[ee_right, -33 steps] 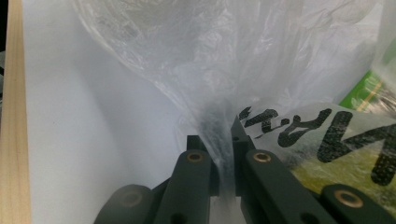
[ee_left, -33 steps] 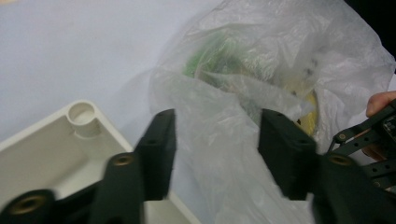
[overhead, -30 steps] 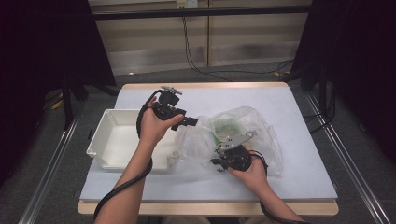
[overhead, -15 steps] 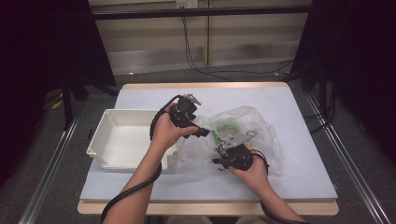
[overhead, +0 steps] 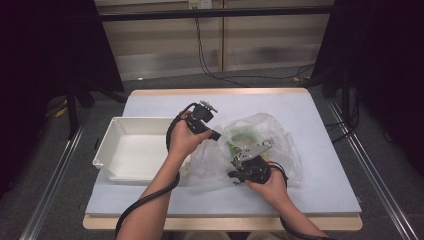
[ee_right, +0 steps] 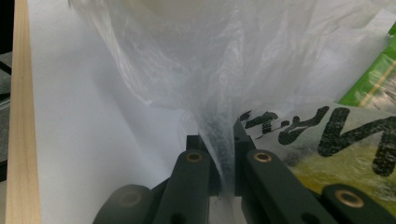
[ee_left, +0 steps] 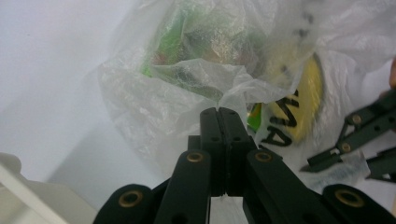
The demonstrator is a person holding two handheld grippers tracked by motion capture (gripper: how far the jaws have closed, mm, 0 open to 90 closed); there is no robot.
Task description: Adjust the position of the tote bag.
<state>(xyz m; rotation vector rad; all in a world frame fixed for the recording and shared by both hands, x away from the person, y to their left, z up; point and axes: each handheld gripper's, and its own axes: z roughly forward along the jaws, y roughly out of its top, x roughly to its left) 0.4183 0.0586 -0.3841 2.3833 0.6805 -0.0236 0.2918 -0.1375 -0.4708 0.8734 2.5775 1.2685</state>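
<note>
A clear plastic bag lies crumpled on the pale table, with green and yellow packets inside. My left gripper is at the bag's left edge. Its jaws have just been closing, and in the left gripper view the left gripper is shut with a fold of bag film at its tips. My right gripper rests at the bag's near side. In the right gripper view the right gripper is shut on a gathered strip of the film, beside the yellow packet with black lettering.
A white tray stands on the left of the table, just behind my left forearm. The table's wooden edge runs along the left of the right gripper view. Dark stands and cables surround the table.
My left gripper has moved right and down from beside the tray's far corner to the bag's edge, and its jaws have come together. The right hand has stayed put.
</note>
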